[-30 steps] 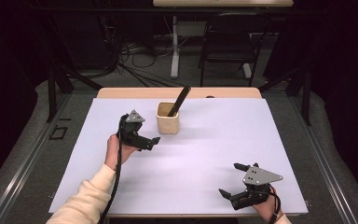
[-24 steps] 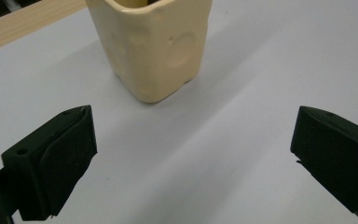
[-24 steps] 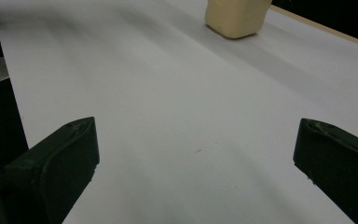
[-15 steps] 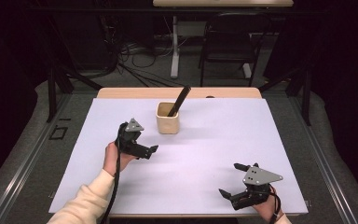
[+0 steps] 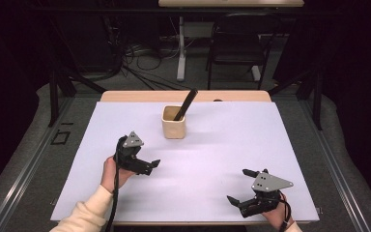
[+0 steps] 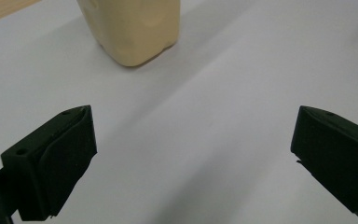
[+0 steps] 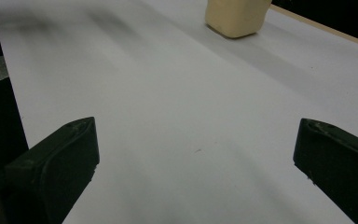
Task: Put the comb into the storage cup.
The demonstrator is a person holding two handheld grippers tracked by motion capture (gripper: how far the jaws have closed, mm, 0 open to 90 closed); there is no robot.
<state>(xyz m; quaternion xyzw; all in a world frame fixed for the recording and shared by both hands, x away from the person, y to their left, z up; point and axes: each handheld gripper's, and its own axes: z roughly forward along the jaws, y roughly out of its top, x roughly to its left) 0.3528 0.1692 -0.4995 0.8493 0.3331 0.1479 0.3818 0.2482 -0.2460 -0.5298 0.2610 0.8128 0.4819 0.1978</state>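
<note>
Standing near the far middle of the white table (image 5: 212, 159), the cream cup (image 5: 174, 123) holds a black stick (image 5: 186, 104) that leans out toward 1 o'clock. From the cup, the left gripper (image 5: 150, 166) sits at about 7 o'clock, near it but apart, held in a hand (image 5: 110, 173) with a cream sleeve (image 5: 84, 215). Its jaws are spread wide with nothing between them; in the left gripper view they frame bare table, with the cup (image 6: 130, 28) at 11 o'clock beyond them. The right gripper (image 5: 239, 186) rests at about 5 o'clock from the cup, well apart, close to the near edge of the table. Its jaws too are spread wide and hold nothing; in the right gripper view the cup (image 7: 235, 17) shows far off at 1 o'clock.
</note>
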